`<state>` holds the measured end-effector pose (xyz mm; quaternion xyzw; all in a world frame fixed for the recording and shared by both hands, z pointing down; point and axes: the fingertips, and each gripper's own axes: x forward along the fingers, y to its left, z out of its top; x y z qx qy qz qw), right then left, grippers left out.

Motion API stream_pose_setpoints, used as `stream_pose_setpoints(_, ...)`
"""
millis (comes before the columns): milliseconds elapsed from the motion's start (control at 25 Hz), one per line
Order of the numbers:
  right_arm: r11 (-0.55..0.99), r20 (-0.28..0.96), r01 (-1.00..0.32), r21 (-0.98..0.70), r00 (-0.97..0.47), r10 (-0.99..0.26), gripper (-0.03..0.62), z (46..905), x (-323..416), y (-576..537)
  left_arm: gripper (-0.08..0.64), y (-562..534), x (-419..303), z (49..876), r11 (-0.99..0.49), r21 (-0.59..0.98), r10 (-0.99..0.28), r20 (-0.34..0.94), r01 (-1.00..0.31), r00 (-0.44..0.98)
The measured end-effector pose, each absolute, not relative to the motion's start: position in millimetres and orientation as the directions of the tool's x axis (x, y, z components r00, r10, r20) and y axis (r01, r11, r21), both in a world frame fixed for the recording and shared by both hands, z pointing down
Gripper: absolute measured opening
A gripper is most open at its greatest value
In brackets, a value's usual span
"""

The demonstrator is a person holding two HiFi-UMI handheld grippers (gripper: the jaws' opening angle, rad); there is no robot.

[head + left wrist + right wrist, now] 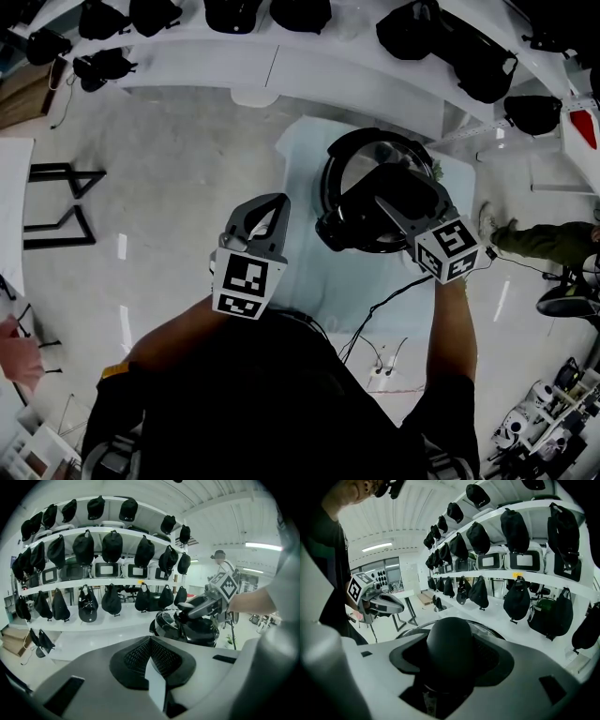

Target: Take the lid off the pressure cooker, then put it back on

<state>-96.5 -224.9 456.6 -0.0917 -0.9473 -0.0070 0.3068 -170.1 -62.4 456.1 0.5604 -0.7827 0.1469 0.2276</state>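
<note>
Nearest the person, the left gripper [274, 204] hangs in the air off the table's [302, 155] left edge. Its jaws are pressed together with nothing between them. Just to its right, the right gripper [382, 199] reaches over the pressure cooker [349, 234], and its jaws are closed round the black round knob [451, 641] at the middle of the lid [361, 155]. The lid is glass with a dark rim and lies over the cooker. I cannot tell whether it sits fully home or is raised a little. The cooker stands on the pale table, toward its far edge, and a black cable [375, 314] trails over the near edge. Beyond the table runs a curved white counter [281, 70] with dark bags on it. Behind that rise white shelves [93, 584] hung with rows of black caps [112, 545].
</note>
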Motion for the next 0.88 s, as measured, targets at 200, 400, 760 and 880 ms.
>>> stream_pose_setpoints(200,0.981,0.584,0.183,-0.058,-0.791,0.182,0.301,460,-99,-227,0.006,-70,-170,458,0.319,0.034,-0.814,0.521,-0.947,-0.256)
stream_pose_setpoints(400,0.988,0.593,0.151,-0.042,-0.792,0.146,0.299,461,-100,-227,0.006,-77,-165,460,0.305,0.046,-0.82,0.521,-0.951,-0.238)
stream_pose_setpoints(760,0.998,0.603,0.062,-0.009,-0.796,0.055,0.291,463,-100,-229,0.006,-89,-153,456,0.271,0.065,-0.839,0.504,-0.96,-0.203)
stream_pose_setpoints(880,0.998,0.593,0.061,0.003,-0.804,0.048,0.291,463,-99,-229,0.006,-91,-148,456,0.259,0.073,-0.845,0.499,-0.963,-0.19)
